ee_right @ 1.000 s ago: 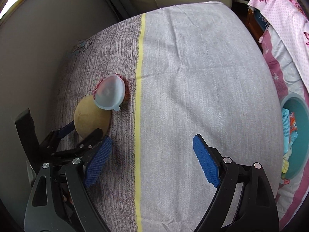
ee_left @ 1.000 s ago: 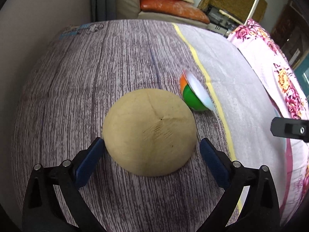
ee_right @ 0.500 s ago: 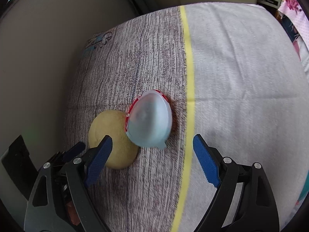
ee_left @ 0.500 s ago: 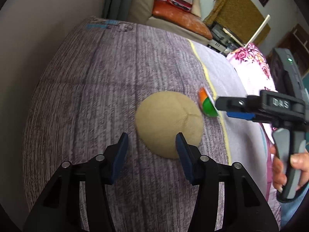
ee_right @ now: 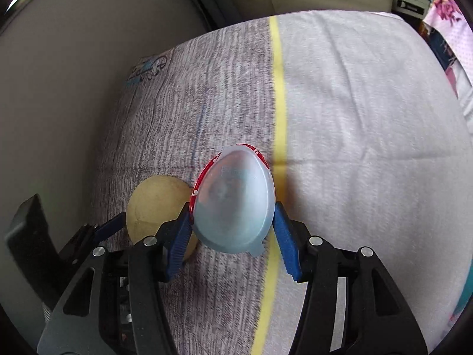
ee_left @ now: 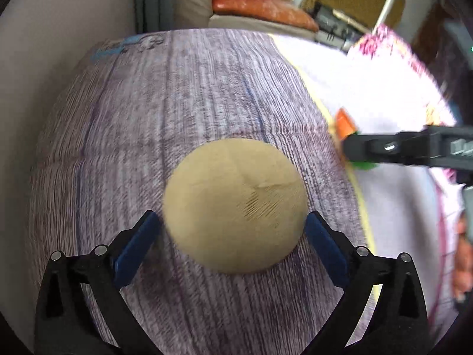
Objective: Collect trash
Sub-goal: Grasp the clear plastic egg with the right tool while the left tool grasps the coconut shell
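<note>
A tan paper bowl (ee_left: pixel 235 205) lies upside down on the purple striped bedspread (ee_left: pixel 165 112). My left gripper (ee_left: pixel 230 224) is open, one pad on each side of the bowl's near edge. A cup with a translucent lid and red rim (ee_right: pixel 233 201) lies on its side beside the yellow stripe (ee_right: pixel 279 112). My right gripper (ee_right: pixel 232 230) has its blue pads against both sides of the lid. In the left wrist view the cup (ee_left: pixel 346 124) shows orange and green behind my right gripper's finger. The tan bowl (ee_right: pixel 156 204) shows left of the cup.
A grey wall (ee_right: pixel 74 74) borders the bed on the left. A sofa with an orange cushion (ee_left: pixel 260 9) stands beyond the bed's far end. A pink floral cloth (ee_left: pixel 390 53) lies at the bed's right side. A teal bin's rim (ee_right: pixel 465 290) shows at far right.
My left gripper opened wider and moved forward around the tan bowl. My right gripper moved up to the cup and narrowed its jaws onto the lid.
</note>
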A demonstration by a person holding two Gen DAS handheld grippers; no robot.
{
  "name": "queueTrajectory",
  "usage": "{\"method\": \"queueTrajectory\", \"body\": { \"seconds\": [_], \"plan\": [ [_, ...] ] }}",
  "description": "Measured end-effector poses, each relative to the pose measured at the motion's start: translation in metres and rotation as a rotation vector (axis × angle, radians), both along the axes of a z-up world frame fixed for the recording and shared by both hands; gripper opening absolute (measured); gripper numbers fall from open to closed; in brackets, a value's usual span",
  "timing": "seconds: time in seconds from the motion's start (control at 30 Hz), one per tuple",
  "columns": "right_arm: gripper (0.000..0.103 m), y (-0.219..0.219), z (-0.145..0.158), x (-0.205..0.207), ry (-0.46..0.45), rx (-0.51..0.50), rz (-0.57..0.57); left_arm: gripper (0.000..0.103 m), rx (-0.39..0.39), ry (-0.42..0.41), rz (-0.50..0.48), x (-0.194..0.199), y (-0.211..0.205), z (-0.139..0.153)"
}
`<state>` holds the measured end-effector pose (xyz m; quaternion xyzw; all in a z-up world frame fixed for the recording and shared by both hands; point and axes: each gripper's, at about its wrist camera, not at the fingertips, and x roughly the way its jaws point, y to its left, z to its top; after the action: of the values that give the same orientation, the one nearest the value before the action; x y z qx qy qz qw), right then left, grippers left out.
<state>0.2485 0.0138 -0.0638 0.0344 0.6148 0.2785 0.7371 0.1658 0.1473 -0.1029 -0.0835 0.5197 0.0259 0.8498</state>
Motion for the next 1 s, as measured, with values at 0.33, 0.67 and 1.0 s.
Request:
{"method": "queueTrajectory", "body": {
  "seconds": [0.33,0.67,1.0],
  "plan": [
    [0.052,-0.062,0.017,-0.011,-0.033,0.051,-0.065,0.099,-0.113,-0.031,-0.008,-0.012,-0.013,0.018],
    [0.052,-0.133,0.029,-0.024,-0.05,0.092,-0.172,0.098,-0.213,-0.058,-0.078,-0.005,-0.064,0.048],
    [0.052,-0.185,0.025,-0.027,-0.033,0.116,-0.247,0.098,-0.216,-0.07,-0.011,0.033,-0.072,0.049]
  ]
}}
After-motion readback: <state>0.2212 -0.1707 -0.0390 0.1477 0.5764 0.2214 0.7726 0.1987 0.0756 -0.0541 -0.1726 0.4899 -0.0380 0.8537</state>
